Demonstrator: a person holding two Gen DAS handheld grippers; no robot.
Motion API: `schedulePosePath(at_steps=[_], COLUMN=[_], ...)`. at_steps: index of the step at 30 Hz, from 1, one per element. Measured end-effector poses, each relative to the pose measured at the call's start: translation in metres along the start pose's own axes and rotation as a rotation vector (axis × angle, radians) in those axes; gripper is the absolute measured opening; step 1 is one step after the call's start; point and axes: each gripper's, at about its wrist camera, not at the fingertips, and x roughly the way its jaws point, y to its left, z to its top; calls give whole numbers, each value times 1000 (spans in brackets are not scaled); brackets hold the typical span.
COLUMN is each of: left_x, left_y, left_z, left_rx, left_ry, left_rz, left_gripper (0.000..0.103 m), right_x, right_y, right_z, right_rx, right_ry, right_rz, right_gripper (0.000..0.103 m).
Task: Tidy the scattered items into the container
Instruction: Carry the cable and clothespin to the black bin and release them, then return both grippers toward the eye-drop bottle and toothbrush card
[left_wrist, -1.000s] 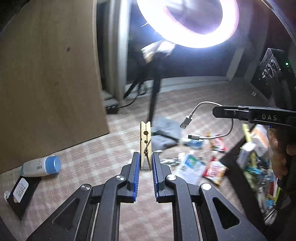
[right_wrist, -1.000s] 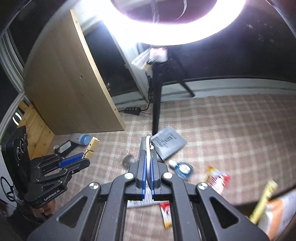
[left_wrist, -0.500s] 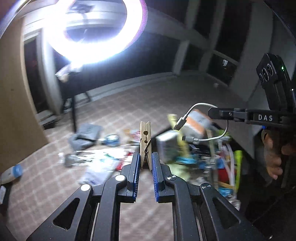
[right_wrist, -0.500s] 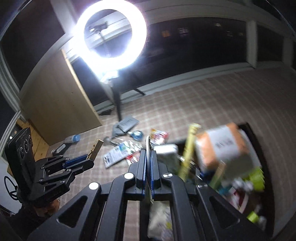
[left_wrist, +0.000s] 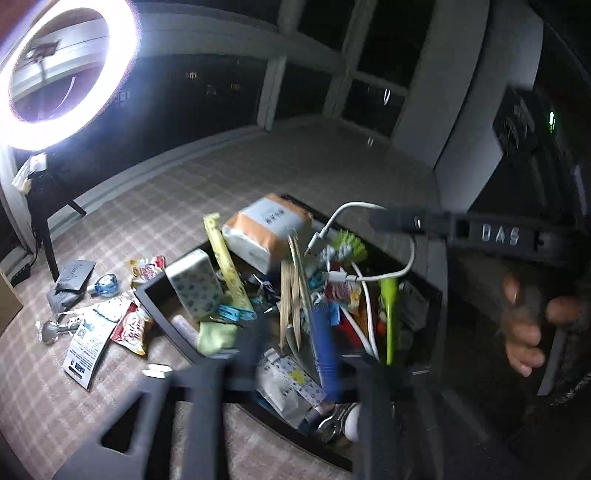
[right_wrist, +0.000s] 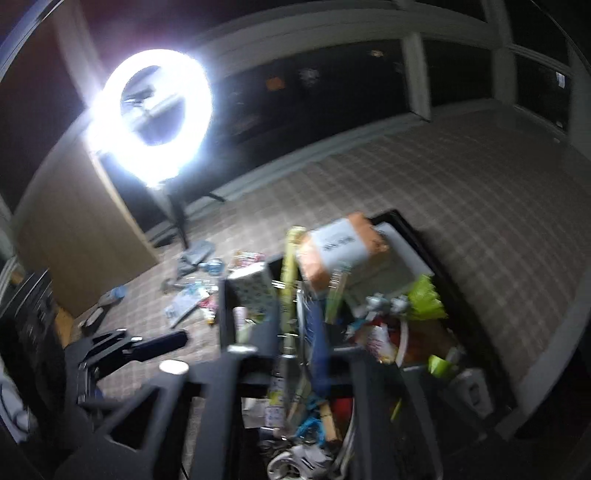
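Both grippers hang above the black container (left_wrist: 149, 293), which stands on the checked floor (left_wrist: 332, 166) and is crammed with things: an orange and white pack (left_wrist: 266, 229), a patterned box (left_wrist: 194, 288), a yellow stick packet (left_wrist: 225, 258) and a green brush (left_wrist: 388, 314).

The left gripper (left_wrist: 288, 332) is blurred and its fingers are opening. There is a wide gap between them. A wooden clothes peg (left_wrist: 291, 288) shows as a smeared streak in that gap over the container, and the pads are not pressing on it.

The right gripper (right_wrist: 291, 332) is opening too, and its own view shows the fingers parted over the container. In the left view it reaches in from the right, gripped by a hand (left_wrist: 528, 325). A white cable (left_wrist: 402, 269) loops down from its tip, with both plugs dangling just above the clutter.

Left of the container, snack packets (left_wrist: 131, 330), a leaflet (left_wrist: 88, 343) and a grey pouch (left_wrist: 70, 277) lie on the floor. A ring light (left_wrist: 55, 74) glares behind them
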Motion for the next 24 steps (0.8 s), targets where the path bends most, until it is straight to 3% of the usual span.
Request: schedulePosePath(at_steps=[1,5,13,17,24], left_x=[0,-6,-14,-16,5], left_y=[-3,2,79,128,192], left_z=[-1,-7,-29,-53,-74], left_rx=[9,23,-79,-90,-51], left_ry=[-8,-18,0,46,169], left_rz=[2,26,138,217,263], left_gripper=[51,51,49,49,52], right_x=[-3,-3,39,74,153], right_y=[0,12,66,100,154], right_z=[1,5,18,26,39], right_rx=[6,-33,-193,-321,-535], right_ry=[-18,-35,33,94,221], right_rz=[-4,4,81,127,166], right_gripper=[43,43,43,43,43])
